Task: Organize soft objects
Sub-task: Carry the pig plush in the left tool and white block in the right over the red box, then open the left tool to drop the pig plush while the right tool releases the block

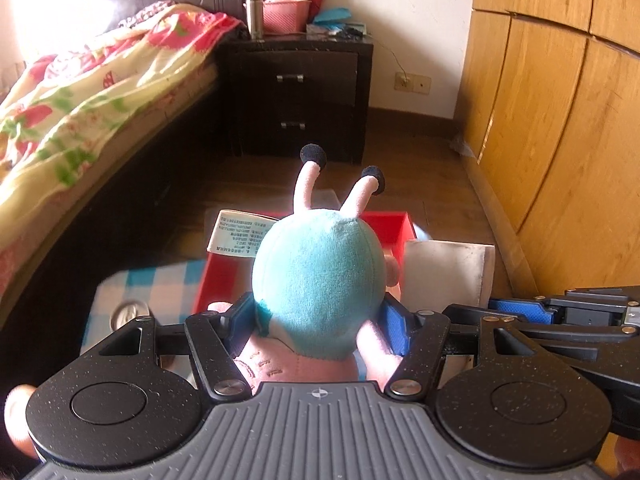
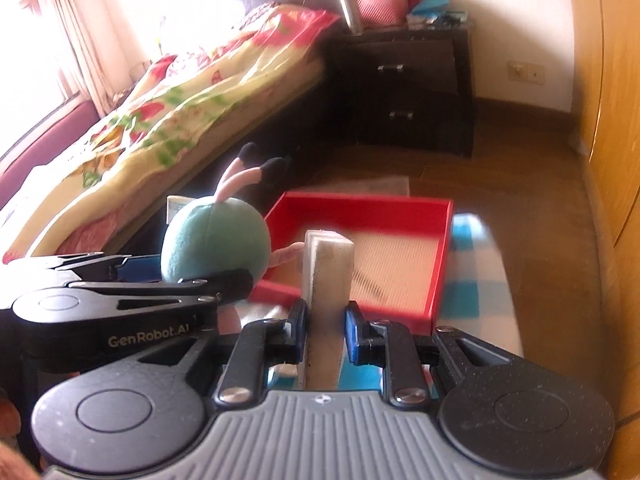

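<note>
My left gripper [image 1: 318, 316] is shut on a plush toy [image 1: 316, 280] with a turquoise body, pink limbs and black feet pointing up; its blue pads press the toy's sides. A white printed tag [image 1: 240, 236] hangs from it. The toy hangs above the near left part of a red tray [image 1: 400, 220]. My right gripper [image 2: 326, 320] is shut on a pale grey sponge block [image 2: 328, 264] standing upright between its pads, over the tray's [image 2: 360, 200] front edge. The plush toy [image 2: 216, 236] and left gripper [image 2: 132, 280] show at left in the right wrist view.
The tray lies on a blue-and-white checked cloth [image 2: 472, 264]. A metal can [image 1: 128, 314] sits on the cloth at left. A bed with a flowered blanket [image 1: 80, 92] runs along the left, a dark nightstand [image 1: 296, 92] stands behind, and a wooden wardrobe [image 1: 560, 100] is on the right.
</note>
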Motion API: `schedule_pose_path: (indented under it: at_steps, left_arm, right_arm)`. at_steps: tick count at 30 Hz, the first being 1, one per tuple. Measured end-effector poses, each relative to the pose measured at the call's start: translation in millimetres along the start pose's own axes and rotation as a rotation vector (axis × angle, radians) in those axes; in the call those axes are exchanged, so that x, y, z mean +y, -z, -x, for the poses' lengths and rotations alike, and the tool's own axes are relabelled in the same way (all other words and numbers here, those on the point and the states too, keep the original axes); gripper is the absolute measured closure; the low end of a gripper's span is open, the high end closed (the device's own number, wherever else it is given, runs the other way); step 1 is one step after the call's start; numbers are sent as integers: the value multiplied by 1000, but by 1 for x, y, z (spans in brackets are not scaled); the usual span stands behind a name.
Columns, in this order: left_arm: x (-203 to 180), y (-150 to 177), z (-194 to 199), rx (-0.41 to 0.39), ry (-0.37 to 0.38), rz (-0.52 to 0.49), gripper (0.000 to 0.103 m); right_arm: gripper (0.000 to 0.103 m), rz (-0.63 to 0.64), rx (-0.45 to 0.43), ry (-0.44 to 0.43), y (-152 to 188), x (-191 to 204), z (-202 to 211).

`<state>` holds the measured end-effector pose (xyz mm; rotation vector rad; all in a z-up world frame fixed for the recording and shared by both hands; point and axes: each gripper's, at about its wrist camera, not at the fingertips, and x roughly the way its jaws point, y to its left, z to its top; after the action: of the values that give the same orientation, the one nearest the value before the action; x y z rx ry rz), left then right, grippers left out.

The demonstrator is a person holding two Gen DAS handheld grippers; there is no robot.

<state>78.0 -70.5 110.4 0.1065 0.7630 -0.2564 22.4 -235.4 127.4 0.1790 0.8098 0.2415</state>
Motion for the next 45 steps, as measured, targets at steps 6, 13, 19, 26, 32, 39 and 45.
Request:
schedule_pose_path:
  at_steps: [6, 13, 19, 26, 32, 39, 45]
  left_arm:
    - [0, -21, -29, -7, -26, 6, 39]
    - [4, -31, -78, 25, -63, 16, 39]
    - [13, -32, -128, 82, -89, 43, 39]
    - [19, -31, -164, 111, -113, 51, 38]
    - [22, -30, -173, 120, -114, 53, 37]
    - [30, -31, -182, 139, -116, 65, 37]
    - [31, -32, -186, 142, -147, 75, 38]
  right_arm:
    - [103, -33, -22, 19, -27, -14, -24]
    - [103, -19, 6, 69, -45, -30, -75]
    - [103, -19, 81, 93, -54, -42, -130]
    - [103, -19, 133, 122, -50, -53, -174]
    - [103, -27, 167, 122, -44, -60, -194]
    - [103, -38, 176, 128, -44, -65, -202]
    - [102, -10, 184, 137, -46, -60, -209]
